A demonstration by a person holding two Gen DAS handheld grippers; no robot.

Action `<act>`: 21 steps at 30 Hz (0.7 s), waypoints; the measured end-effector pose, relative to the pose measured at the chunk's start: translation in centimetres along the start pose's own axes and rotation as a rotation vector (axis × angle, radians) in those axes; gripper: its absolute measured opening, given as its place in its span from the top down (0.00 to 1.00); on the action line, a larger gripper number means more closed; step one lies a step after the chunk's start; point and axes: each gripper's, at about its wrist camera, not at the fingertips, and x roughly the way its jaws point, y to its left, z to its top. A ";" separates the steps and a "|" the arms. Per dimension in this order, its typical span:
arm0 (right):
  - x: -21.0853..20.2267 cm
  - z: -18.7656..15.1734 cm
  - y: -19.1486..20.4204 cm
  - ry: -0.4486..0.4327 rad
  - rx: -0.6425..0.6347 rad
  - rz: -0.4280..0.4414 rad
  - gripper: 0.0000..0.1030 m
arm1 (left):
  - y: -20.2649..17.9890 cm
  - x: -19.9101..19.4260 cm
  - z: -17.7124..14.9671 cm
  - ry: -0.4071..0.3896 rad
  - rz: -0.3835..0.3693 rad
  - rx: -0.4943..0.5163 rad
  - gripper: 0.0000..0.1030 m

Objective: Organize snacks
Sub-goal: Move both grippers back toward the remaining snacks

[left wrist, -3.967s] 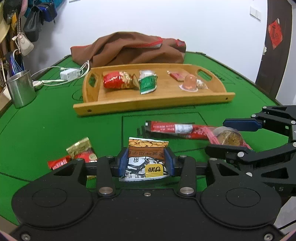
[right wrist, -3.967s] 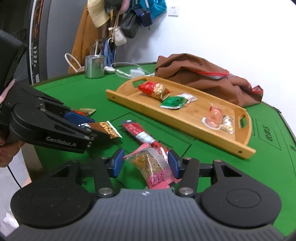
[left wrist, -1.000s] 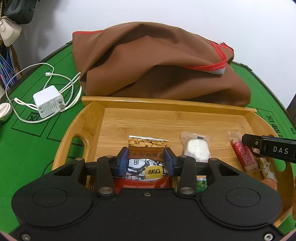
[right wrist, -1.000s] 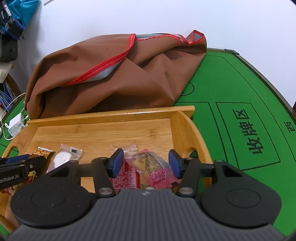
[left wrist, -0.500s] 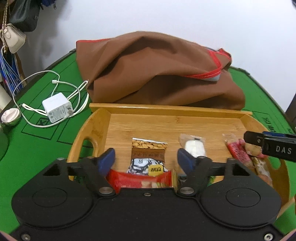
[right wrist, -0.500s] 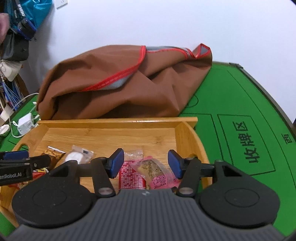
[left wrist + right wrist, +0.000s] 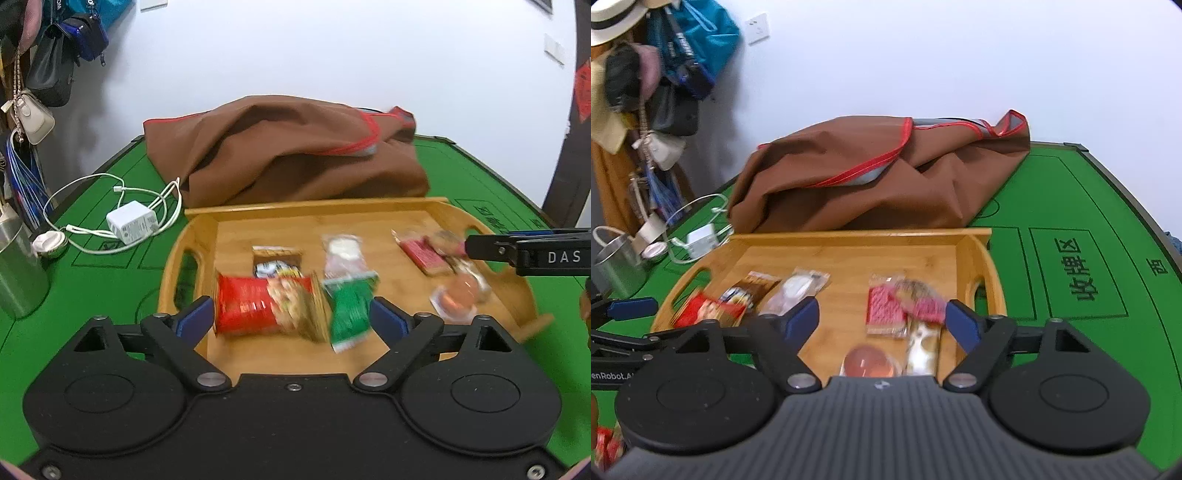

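Green felt under both my claws: left gripper (image 7: 291,319) and right gripper (image 7: 882,319) gape wide, holding nothing. Snacks lie in the tray (image 7: 207,221); dipping low could scatter the red bag (image 7: 258,308).

One wooden tray (image 7: 436,206) holds eight snacks: one red packet (image 7: 258,308), one green packet (image 7: 349,312), one peanut packet (image 7: 277,258), one clear packet with a white sweet (image 7: 343,251), one red square packet (image 7: 421,251), one pink-wrapped snack (image 7: 919,301), one jelly cup (image 7: 456,299) and one pale bar (image 7: 921,345). One brown bag (image 7: 288,155), one charger (image 7: 131,221) and one metal cup (image 7: 18,280) sit on the worktop (image 7: 92,280).
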 end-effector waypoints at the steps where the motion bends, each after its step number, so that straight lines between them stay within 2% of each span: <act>1: -0.4 -0.4 0.1 0.004 -0.005 0.006 0.15 | -0.1 -0.5 -0.5 -0.003 -0.005 0.002 0.10; 7: -2.7 -3.2 0.4 0.000 -0.009 0.043 0.13 | -0.3 -3.3 -3.4 -0.018 -0.015 -0.003 0.09; 16: -6.0 -7.0 1.7 -0.021 -0.096 0.091 0.07 | -0.1 -7.2 -7.2 -0.056 -0.014 -0.007 0.04; 21: -7.2 -8.8 2.2 -0.011 -0.110 0.121 0.04 | 0.0 -8.9 -9.0 -0.077 0.012 -0.015 0.01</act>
